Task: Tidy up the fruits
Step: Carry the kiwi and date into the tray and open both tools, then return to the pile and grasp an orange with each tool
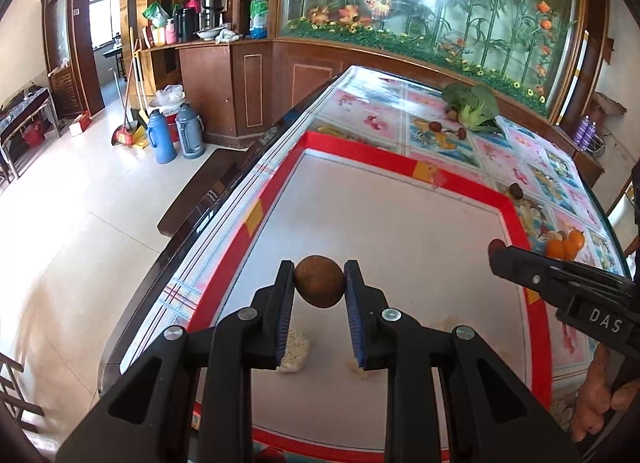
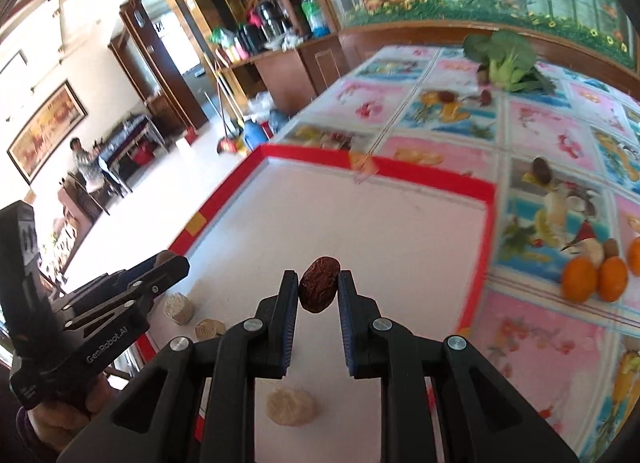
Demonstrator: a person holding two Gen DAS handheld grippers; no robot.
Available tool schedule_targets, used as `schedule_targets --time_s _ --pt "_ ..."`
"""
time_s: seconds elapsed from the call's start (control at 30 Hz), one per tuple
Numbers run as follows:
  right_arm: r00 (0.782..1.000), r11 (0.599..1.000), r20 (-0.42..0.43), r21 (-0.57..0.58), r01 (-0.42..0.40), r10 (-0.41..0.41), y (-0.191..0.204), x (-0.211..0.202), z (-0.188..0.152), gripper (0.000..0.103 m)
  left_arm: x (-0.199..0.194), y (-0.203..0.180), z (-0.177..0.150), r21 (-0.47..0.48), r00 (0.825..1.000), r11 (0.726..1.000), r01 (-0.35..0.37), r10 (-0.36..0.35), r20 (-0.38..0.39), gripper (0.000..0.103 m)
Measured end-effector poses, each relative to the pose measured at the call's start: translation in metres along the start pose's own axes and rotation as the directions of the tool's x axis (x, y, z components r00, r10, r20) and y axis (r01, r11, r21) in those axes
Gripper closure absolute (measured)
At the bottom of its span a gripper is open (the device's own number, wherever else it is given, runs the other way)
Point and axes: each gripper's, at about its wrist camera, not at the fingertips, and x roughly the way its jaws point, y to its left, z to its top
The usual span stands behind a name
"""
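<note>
My left gripper [image 1: 319,283] is shut on a round brown fruit [image 1: 319,281], held above the white mat with a red border [image 1: 400,231]. My right gripper [image 2: 319,289] is shut on a wrinkled dark red date [image 2: 319,283] over the same white mat [image 2: 360,223]. The right gripper [image 1: 496,249] also shows at the right of the left wrist view, and the left gripper [image 2: 176,263] at the left of the right wrist view. Pale beige chunks [image 2: 291,407] lie on the mat under both grippers. Oranges [image 2: 594,277] sit on the floral tablecloth to the right.
A leafy green vegetable [image 2: 506,59] lies at the table's far end, with small brown fruits [image 2: 541,170] scattered on the cloth. Beyond the table's left edge the floor holds blue thermos flasks [image 1: 160,135] and a broom. A person sits at a distant table [image 2: 86,167].
</note>
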Motion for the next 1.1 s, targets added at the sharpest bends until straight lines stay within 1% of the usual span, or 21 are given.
schedule_targets --time_s 0.23,0.37,0.4,0.43,0.47,0.5,0.57,0.63,0.77,0.93,1.1 --pt "0.996 0.999 -0.084 -0.024 0.028 -0.03 0.016 0.026 -0.006 0.084 0.012 0.009 -0.005 -0.01 0.999 0.999 -0.033 0.033 -0.035 0.076" --pt "0.993 0.998 -0.108 -0.055 0.036 -0.042 0.025 0.028 -0.009 0.084 0.017 0.012 -0.007 -0.022 0.997 0.999 -0.049 0.048 -0.06 0.076" --pt "0.995 0.998 -0.098 -0.064 0.026 -0.032 0.028 0.025 -0.01 0.084 0.018 0.012 -0.007 -0.024 0.997 0.998 -0.052 0.051 -0.065 0.075" --pt "0.996 0.997 -0.085 -0.069 0.02 -0.026 0.029 0.021 -0.011 0.081 0.018 0.013 -0.007 -0.027 0.996 0.998 -0.054 0.052 -0.069 0.073" --pt "0.997 0.997 -0.075 -0.074 0.016 -0.022 0.03 0.018 -0.01 0.078 0.017 0.013 -0.006 -0.031 0.996 0.998 -0.056 0.053 -0.069 0.066" --pt "0.998 0.997 -0.061 -0.078 0.008 -0.013 0.031 0.013 -0.01 0.073 0.015 0.013 -0.006 -0.034 0.996 0.998 -0.058 0.056 -0.065 0.056" --pt "1.0 0.997 -0.015 -0.08 -0.012 0.011 0.029 0.003 -0.009 0.072 0.011 0.011 -0.004 -0.032 0.996 0.997 -0.074 0.073 -0.047 0.046" --pt "1.0 0.997 0.017 -0.073 -0.009 0.011 0.023 -0.005 -0.007 0.072 0.006 0.006 -0.003 -0.019 0.996 0.996 -0.082 0.081 -0.032 0.046" --pt "0.998 0.999 0.057 -0.041 -0.001 0.004 0.006 -0.018 -0.003 0.072 0.0 -0.008 -0.002 0.013 0.997 0.998 -0.068 0.068 -0.02 0.045" --pt "0.997 1.0 0.077 0.027 0.002 -0.004 -0.023 -0.03 -0.001 0.072 -0.002 -0.033 -0.001 0.065 0.998 0.996 -0.054 0.056 -0.022 0.045" --pt "0.995 0.997 0.095 0.071 -0.002 -0.004 -0.048 -0.04 -0.002 0.072 -0.004 -0.053 -0.001 0.105 0.998 0.993 -0.052 0.055 -0.023 0.043"
